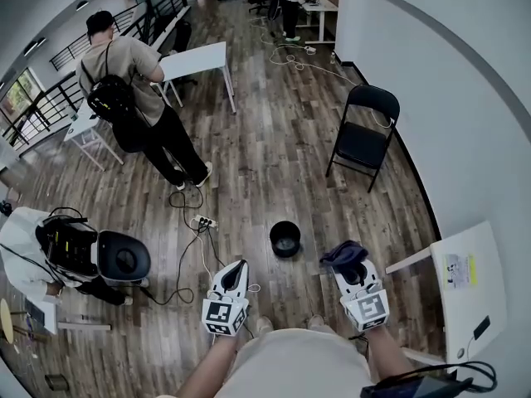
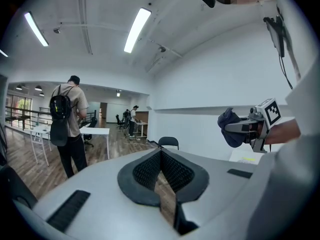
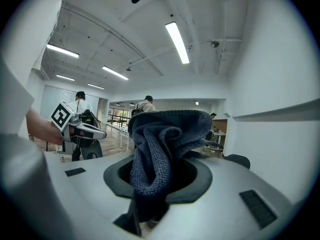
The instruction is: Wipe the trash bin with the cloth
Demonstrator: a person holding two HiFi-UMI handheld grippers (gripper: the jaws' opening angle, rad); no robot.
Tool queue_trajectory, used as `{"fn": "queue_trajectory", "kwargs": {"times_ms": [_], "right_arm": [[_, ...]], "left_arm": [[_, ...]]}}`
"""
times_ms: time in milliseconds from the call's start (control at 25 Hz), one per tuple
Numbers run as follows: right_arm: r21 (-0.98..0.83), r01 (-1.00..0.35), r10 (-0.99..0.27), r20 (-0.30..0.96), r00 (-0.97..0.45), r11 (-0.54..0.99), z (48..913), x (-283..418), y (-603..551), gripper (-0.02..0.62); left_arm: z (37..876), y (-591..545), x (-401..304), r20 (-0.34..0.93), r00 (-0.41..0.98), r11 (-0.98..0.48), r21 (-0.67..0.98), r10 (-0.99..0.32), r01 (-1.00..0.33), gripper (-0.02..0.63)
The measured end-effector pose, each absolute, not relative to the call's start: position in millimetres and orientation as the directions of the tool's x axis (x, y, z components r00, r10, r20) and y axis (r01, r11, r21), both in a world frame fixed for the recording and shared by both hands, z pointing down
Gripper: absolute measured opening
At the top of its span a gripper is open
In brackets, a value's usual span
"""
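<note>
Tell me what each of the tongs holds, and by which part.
Right tongs: the dark blue cloth, pinched by a bunched fold, the rest crumpled beyond the jaws. Left tongs: shut, nothing held.

A person (image 1: pixel 137 65) wearing a black backpack (image 1: pixel 109 98) is standing on the wooden floor (image 1: pixel 265 164) beside a white table (image 1: pixel 199 60), facing away, while another person (image 1: pixel 290 2) is bending over a desk (image 1: pixel 319 7) at the far end of the room. A black folding chair (image 1: pixel 365 135) is standing empty against the white wall (image 1: pixel 448 98). A power strip (image 1: pixel 204 221) is lying on the floor with cables trailing from it, and a yellow-printed sheet (image 1: pixel 461 270) is lying on a white tabletop (image 1: pixel 465 305) at the right.
</note>
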State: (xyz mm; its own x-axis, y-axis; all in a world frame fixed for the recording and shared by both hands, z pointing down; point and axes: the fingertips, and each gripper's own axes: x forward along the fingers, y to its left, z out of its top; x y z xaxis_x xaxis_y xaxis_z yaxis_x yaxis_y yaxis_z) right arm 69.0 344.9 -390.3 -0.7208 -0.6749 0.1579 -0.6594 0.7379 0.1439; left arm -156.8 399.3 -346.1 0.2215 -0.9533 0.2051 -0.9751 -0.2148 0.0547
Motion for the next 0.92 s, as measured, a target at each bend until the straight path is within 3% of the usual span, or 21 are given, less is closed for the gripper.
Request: {"fn": "queue_trajectory", "kwargs": {"times_ms": [920], "right_arm": [[0.163,-0.710,-0.728,0.122,-0.675,0.685,-388.4,105.8,333.9,0.107]], "left_arm": [[-334.8,373.0,-99.2,0.184,0.310,-0.305,0.053,-0.933,-0.951,0.010]]}}
